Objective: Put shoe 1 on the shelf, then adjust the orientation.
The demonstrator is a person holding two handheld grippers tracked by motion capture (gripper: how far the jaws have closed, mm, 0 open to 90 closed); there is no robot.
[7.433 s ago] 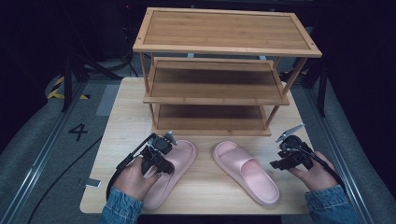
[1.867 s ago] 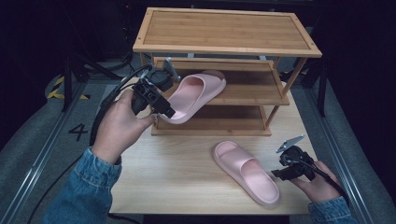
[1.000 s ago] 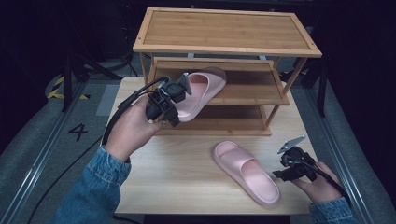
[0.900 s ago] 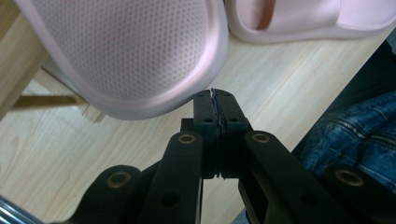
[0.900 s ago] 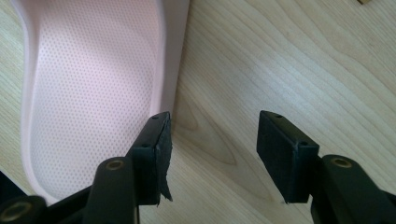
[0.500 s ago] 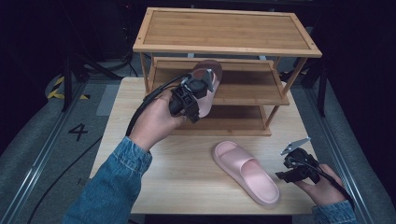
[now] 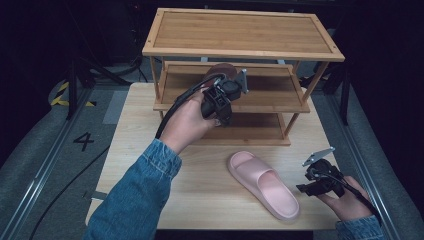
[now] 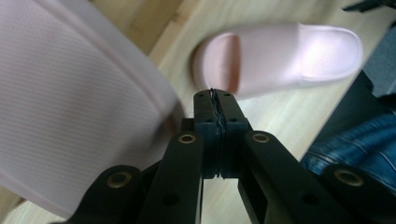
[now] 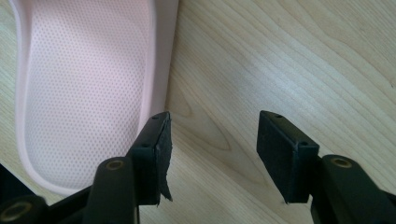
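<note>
High view: the left gripper [image 7: 223,95] holds a pink slipper [image 7: 220,71] at the rack's [image 7: 240,55] middle shelf; another slipper [image 7: 263,183] lies on the worktop [image 7: 200,175]. Left gripper view: fingers [image 8: 205,121] pressed together. Right gripper view: fingers [image 9: 286,154] spread, hovering beside the lying slipper's heel.

Pale pink slipper [image 7: 263,183] with dotted footbed; light wood-grained table [image 7: 200,200]; honey-brown rack [image 7: 243,32]; blue denim sleeve [image 7: 135,200]; black jaws.

Pink slipper [image 7: 223,70] on middle shelf [image 7: 270,100], mostly hidden behind left gripper [image 7: 223,98].
</note>
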